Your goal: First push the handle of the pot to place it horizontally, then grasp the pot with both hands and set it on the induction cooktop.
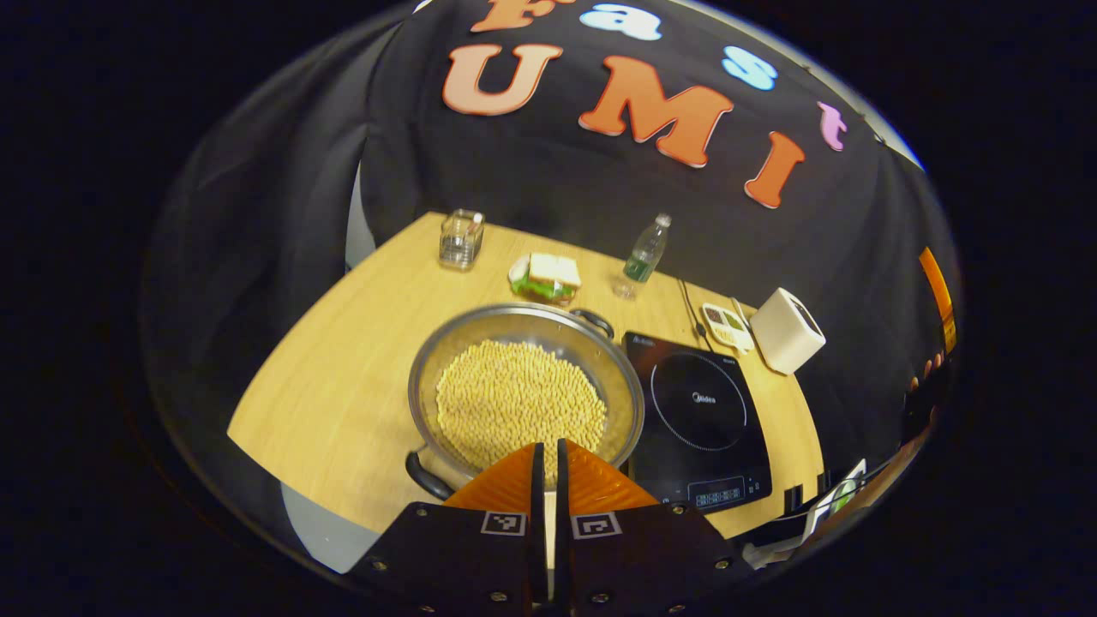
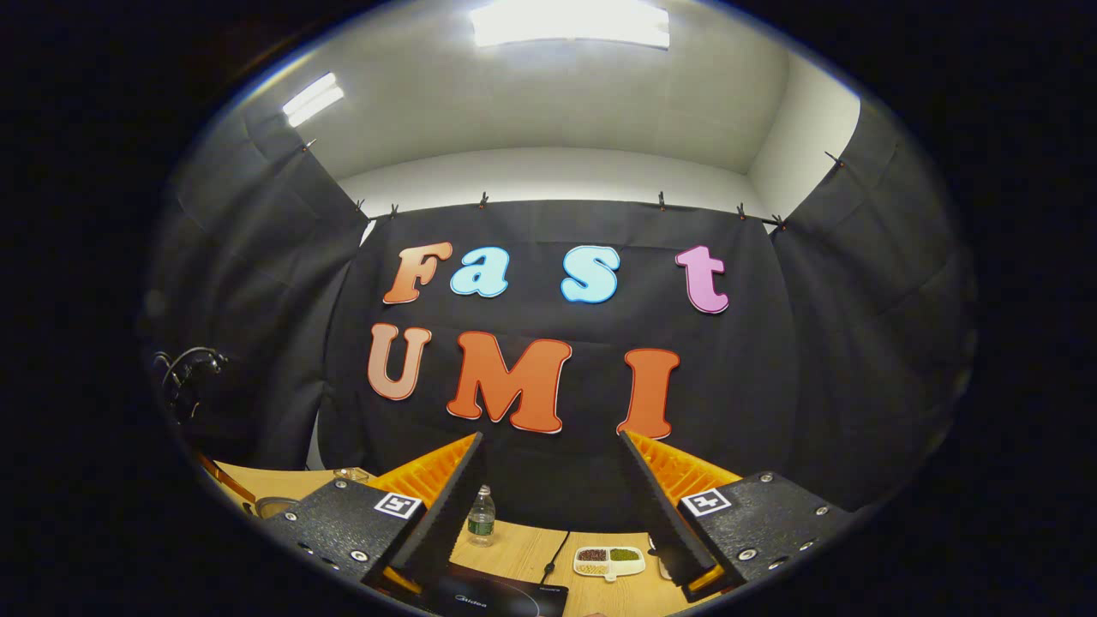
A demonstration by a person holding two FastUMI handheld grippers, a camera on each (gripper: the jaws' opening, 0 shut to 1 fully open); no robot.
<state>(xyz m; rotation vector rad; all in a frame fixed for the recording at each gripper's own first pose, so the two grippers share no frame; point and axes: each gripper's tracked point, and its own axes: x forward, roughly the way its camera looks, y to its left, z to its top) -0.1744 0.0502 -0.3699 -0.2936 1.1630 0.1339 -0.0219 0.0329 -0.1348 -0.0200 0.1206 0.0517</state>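
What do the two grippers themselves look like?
Both match. The left gripper has ribbed orange fingers on black textured blocks, each block bearing a square black-and-white marker and silver screws. The right gripper has the same orange fingers, black blocks, markers and screws.

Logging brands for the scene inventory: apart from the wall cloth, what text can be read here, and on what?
"Midea": centre of the induction cooktop.
Cooktop corner mark and control panel: too small to read.
Water bottle label: too blurred.
Left gripper markers: patterns, no words.
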